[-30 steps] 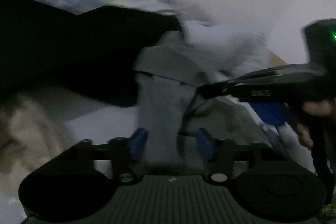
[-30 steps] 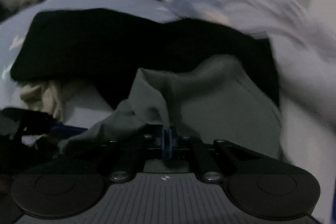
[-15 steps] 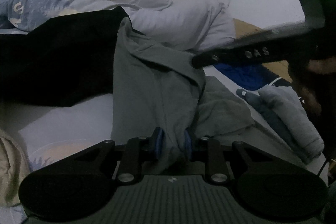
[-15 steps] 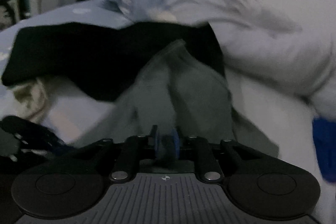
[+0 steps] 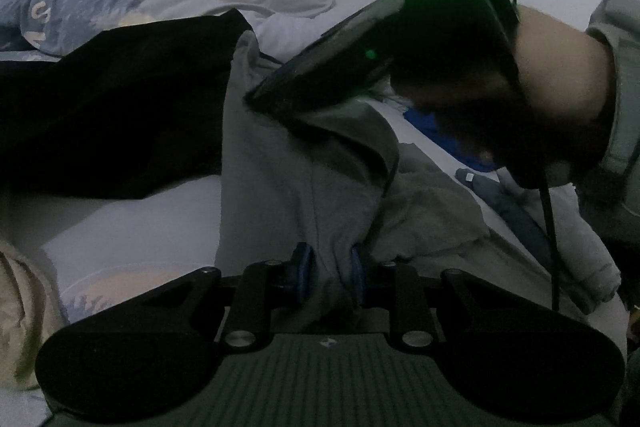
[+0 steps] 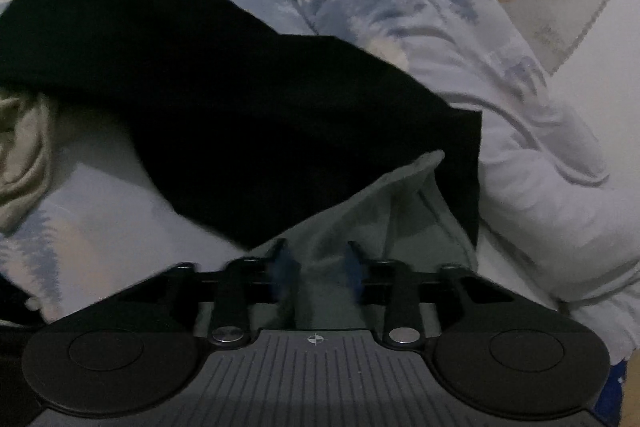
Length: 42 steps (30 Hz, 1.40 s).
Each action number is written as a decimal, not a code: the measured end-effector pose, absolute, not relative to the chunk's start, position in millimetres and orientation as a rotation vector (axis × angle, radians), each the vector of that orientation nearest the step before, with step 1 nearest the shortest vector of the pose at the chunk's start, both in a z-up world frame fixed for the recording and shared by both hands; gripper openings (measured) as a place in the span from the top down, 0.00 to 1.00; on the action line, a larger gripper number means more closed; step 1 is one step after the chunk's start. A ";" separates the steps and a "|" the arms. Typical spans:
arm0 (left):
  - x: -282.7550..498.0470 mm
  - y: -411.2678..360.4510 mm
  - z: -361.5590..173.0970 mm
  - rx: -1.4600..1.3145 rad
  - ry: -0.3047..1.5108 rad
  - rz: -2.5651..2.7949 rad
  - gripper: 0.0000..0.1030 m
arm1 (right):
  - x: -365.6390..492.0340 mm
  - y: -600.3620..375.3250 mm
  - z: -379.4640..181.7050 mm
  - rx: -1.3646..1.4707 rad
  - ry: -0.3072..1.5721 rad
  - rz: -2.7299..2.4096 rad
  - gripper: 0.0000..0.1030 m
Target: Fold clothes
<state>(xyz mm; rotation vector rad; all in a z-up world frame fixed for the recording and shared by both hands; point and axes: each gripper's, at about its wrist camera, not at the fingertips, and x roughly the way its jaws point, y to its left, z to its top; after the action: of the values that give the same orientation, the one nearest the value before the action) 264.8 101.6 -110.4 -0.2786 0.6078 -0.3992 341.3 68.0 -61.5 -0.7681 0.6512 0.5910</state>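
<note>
Left gripper [image 5: 329,273] pinches a gathered fold of the grey garment [image 5: 296,179] at centre frame, jaws squeezed onto the cloth, likely pinning one corner while the other is placed. Right gripper [image 6: 316,267] has its jaws spread, grey cloth lying loosely between them over the black garment [image 6: 208,115] on the bed [image 6: 112,203]. Dim light and blur hide whether the pads touch cloth. The garment's far edge is cut off.

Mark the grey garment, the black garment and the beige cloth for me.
grey garment [image 5: 288,179]: left wrist view, flat middle panel.
black garment [image 6: 224,99]: right wrist view, centre of the dark fabric.
beige cloth [image 6: 24,155]: right wrist view, crumpled folds at left edge.
</note>
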 end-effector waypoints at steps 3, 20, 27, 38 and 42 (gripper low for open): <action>264.5 107.8 -108.8 -0.302 0.607 -0.386 0.80 | 350.3 62.6 -41.6 -0.646 0.649 0.587 0.94; 267.5 108.7 -108.5 -0.323 0.615 -0.376 0.81 | 345.7 84.0 -62.5 -0.835 0.694 0.559 0.61; 267.9 109.7 -107.8 -0.334 0.613 -0.372 0.81 | 349.9 79.9 -56.9 -0.769 0.642 0.533 0.94; 270.7 180.8 -98.0 -0.559 0.560 -0.229 0.85 | 424.6 83.6 5.0 -0.228 0.741 0.631 0.94; 266.6 229.7 -108.2 -0.704 0.576 -0.106 0.86 | 451.9 114.0 1.6 -0.170 0.776 0.657 0.94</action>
<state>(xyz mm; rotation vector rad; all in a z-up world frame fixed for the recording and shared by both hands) 266.6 229.7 -108.2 -0.7044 0.5755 -0.1064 451.9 114.0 1.6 -0.1701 0.7762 0.6573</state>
